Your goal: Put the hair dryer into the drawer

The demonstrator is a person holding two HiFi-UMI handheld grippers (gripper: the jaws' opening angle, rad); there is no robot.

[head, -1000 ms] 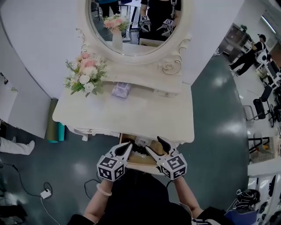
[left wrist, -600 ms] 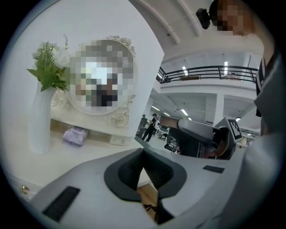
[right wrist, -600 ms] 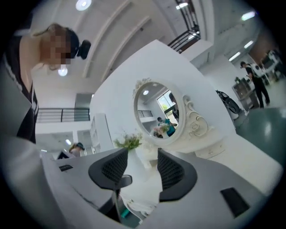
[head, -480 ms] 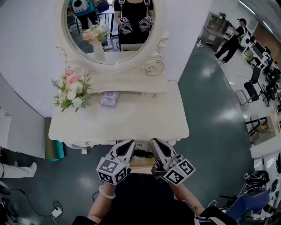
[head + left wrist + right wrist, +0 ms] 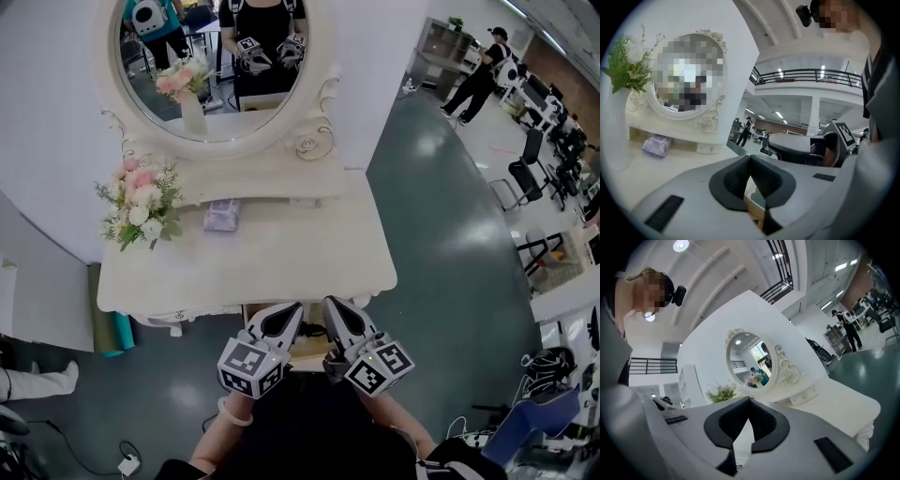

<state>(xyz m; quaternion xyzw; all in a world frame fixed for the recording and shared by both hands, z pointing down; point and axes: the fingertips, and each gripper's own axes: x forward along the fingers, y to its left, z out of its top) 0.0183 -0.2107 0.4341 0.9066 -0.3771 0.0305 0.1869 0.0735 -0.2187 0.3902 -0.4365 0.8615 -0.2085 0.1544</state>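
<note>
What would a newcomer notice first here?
The ornate oval mirror stands above the white dressing table, with pink and white flowers on its left end. Near the bottom, the left gripper and right gripper hover shut at the open drawer; the right one's jaws have just closed, empty.

- Cream bench (image 5: 281, 253) against a white wall (image 5: 47, 103), with an oval mirror (image 5: 211, 89) above it.
- Glossy dark green floor (image 5: 441, 244).
- Pink flowers (image 5: 139, 199) at the bench's left.
- Office chairs (image 5: 527, 178) at far right.

A big open hall with a staged bedroom corner: white vanity tabletop (image 5: 281, 258), oval mirror (image 5: 211, 89) and flowers (image 5: 139, 199), set amid office chairs (image 5: 523, 180) on a polished floor (image 5: 441, 234).
</note>
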